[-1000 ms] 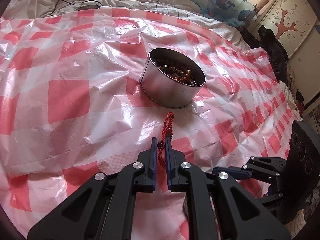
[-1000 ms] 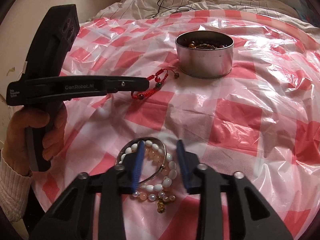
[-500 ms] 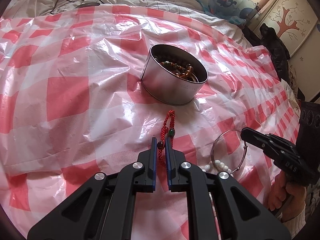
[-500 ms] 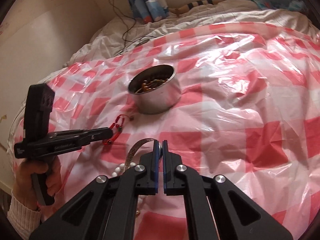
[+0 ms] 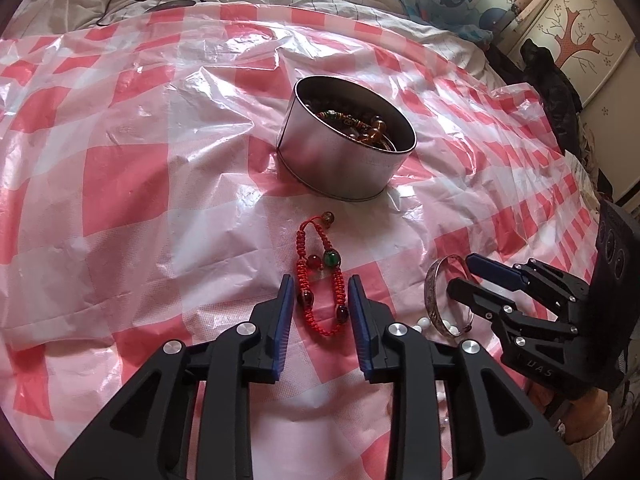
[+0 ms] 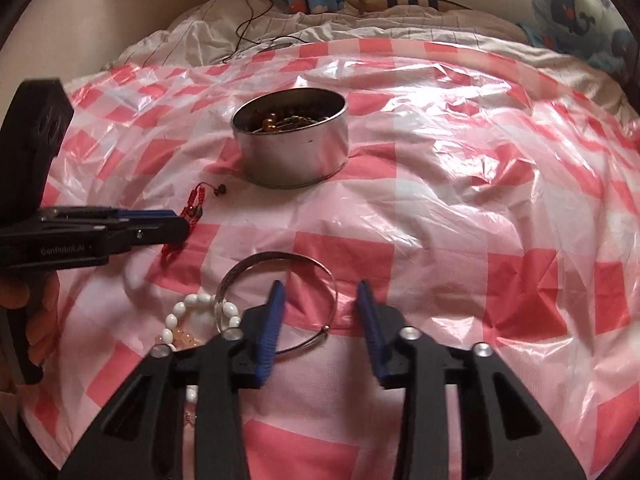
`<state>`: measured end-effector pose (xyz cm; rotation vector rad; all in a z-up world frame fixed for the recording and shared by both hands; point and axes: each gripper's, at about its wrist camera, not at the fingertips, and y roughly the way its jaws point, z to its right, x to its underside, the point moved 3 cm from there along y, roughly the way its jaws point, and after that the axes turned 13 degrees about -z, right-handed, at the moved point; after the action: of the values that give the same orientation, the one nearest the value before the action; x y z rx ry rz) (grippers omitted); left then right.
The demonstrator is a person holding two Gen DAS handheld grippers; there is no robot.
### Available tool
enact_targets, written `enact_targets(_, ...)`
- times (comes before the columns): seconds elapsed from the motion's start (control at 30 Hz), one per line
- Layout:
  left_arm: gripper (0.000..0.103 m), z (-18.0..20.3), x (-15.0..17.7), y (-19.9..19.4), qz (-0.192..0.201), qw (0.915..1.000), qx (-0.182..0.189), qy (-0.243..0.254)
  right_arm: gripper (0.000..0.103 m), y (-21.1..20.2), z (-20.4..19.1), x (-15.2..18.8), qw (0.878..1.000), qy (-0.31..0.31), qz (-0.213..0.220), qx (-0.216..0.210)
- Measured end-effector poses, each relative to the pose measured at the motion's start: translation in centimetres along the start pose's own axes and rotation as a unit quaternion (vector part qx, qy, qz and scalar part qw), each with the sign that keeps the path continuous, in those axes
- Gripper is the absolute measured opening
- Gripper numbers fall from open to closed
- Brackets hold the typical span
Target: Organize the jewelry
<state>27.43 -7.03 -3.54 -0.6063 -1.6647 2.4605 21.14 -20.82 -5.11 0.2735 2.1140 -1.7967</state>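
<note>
A red braided bracelet (image 5: pixel 320 280) with dark beads lies flat on the checked plastic sheet, between the blue pads of my left gripper (image 5: pixel 320 300). Its jaws are opening and the pads stand clear of the cord. A silver bangle (image 6: pixel 276 258) lies on the sheet, its right rim between the fingers of my right gripper (image 6: pixel 320 296). Those jaws are opening too, with no pad pressing on the metal. The round metal tin (image 5: pixel 344 160) beyond holds several beaded pieces. In the left wrist view the right gripper (image 5: pixel 472 276) sits over the bangle (image 5: pixel 432 292).
A white bead bracelet (image 6: pixel 200 304) lies left of the bangle, partly under it. The left gripper (image 6: pixel 176 224) reaches in from the left, held by a hand (image 6: pixel 36 320). Crumpled bedding and a cable (image 6: pixel 248 16) lie behind the sheet; a cupboard (image 5: pixel 576 32) stands at the right.
Both pairs of jaws, shut half a second ago, now stand apart. The red bracelet has dropped from the left pads and spread out. The right gripper swung back over the bangle.
</note>
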Motion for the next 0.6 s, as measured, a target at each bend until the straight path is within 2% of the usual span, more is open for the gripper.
enact_targets(0.03,0.025,0.2,0.0,0.0,0.002,1.0000,-0.006,0.007,0.011,0.0,-0.2,0.0,1.000,-0.005,0.002,0.007)
enact_targets(0.1,0.014,0.7,0.0,-0.1,0.007,0.9994,-0.024,0.024,0.003,-0.1,-0.2,0.1,1.000,-0.008,0.005,0.003)
enact_targets(0.17,0.007,1.2,0.1,-0.1,0.010,0.9982,-0.041,0.043,0.003,-0.6,0.0,0.1,1.000,-0.002,0.015,-0.005)
enact_targets(0.3,0.007,2.1,0.2,-0.4,0.018,0.9950,-0.070,0.069,0.002,-1.5,0.8,-0.1,0.999,0.023,0.033,-0.030)
enact_targets(0.6,0.007,2.2,0.3,-0.6,0.023,0.9924,-0.088,0.083,0.002,-1.6,1.4,-0.3,0.998,0.038,0.027,-0.041)
